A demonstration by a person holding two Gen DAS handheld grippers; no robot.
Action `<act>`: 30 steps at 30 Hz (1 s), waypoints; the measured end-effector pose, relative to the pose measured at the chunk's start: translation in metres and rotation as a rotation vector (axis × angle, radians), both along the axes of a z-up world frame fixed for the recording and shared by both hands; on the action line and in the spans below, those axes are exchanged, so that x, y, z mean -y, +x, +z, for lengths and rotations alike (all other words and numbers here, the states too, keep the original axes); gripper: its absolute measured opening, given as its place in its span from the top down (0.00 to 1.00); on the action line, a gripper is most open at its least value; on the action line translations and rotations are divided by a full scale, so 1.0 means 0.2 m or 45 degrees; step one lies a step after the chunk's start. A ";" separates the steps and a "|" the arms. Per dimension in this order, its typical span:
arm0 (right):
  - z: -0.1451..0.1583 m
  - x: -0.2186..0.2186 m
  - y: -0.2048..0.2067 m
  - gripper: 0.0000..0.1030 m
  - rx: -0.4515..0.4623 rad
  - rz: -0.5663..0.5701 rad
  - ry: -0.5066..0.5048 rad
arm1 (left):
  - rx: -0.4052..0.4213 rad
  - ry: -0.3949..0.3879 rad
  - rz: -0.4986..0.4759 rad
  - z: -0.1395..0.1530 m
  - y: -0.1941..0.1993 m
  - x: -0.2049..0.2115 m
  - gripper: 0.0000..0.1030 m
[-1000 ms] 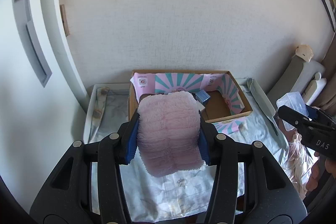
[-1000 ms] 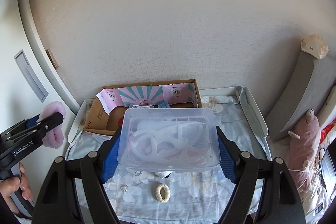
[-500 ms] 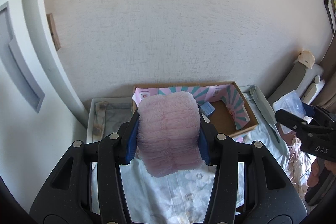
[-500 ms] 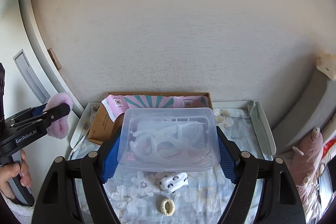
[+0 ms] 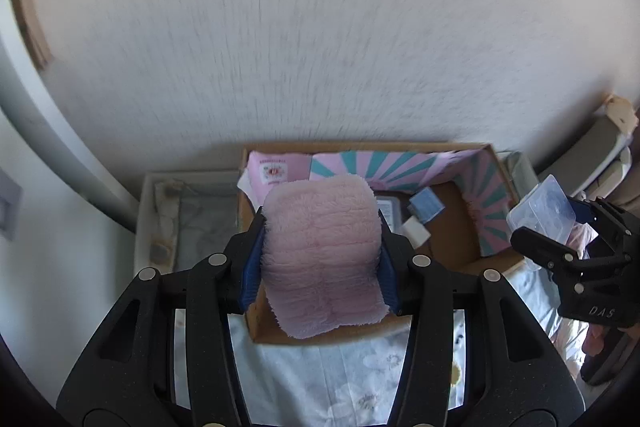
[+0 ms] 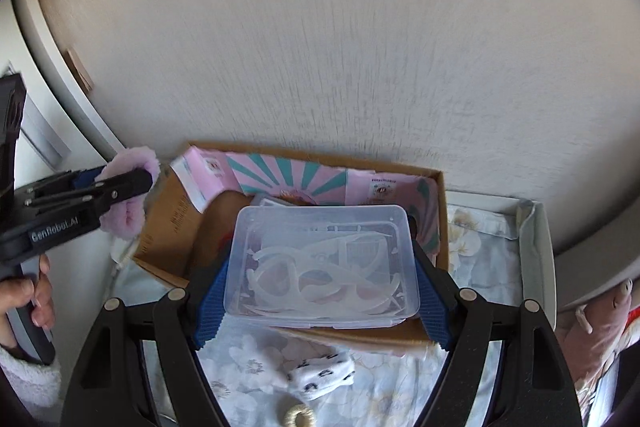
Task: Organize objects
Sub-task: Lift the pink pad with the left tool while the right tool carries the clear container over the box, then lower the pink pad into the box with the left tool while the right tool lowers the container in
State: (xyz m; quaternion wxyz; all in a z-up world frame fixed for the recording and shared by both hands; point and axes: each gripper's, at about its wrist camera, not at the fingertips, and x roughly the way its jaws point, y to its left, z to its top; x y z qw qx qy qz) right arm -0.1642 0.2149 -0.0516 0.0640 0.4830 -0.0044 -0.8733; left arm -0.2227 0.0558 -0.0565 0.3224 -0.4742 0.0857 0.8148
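Observation:
My left gripper is shut on a fluffy pink pad, held over the near left part of the open cardboard box. The box has pink and teal card lining its walls and holds a small blue box and a white cube. My right gripper is shut on a clear plastic case with white plastic frames inside, held over the same cardboard box. The left gripper with the pink pad shows at the left of the right wrist view.
The box stands on a flowered sheet against a white wall. A spotted white sock and a small woven ring lie on the sheet in front of the box. A padded rail borders the right; a pink plush toy lies beyond it.
Both grippers have moved forward and down toward the cardboard box, which now looms larger beneath them. Each keeps its grip. The sock has come into the right wrist view.

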 end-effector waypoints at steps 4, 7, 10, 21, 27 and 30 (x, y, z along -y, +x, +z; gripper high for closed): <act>-0.13 -0.01 -0.10 0.26 0.081 0.045 0.007 | 0.060 -0.073 -0.002 -0.16 -0.08 -0.08 0.57; -0.22 -0.01 -0.17 0.26 0.131 0.065 0.009 | 0.104 -0.100 -0.001 -0.25 -0.12 -0.12 0.57; -0.30 -0.01 -0.22 0.26 0.179 0.095 -0.010 | 0.143 -0.138 -0.004 -0.35 -0.17 -0.17 0.57; -0.44 0.02 -0.31 0.26 0.269 0.174 -0.037 | 0.143 -0.229 -0.072 -0.46 -0.19 -0.31 0.57; -0.46 0.02 -0.31 0.26 0.284 0.188 -0.042 | 0.130 -0.236 -0.124 -0.46 -0.16 -0.37 0.57; -0.45 0.02 -0.32 0.26 0.282 0.186 -0.056 | 0.130 -0.239 -0.135 -0.47 -0.16 -0.39 0.57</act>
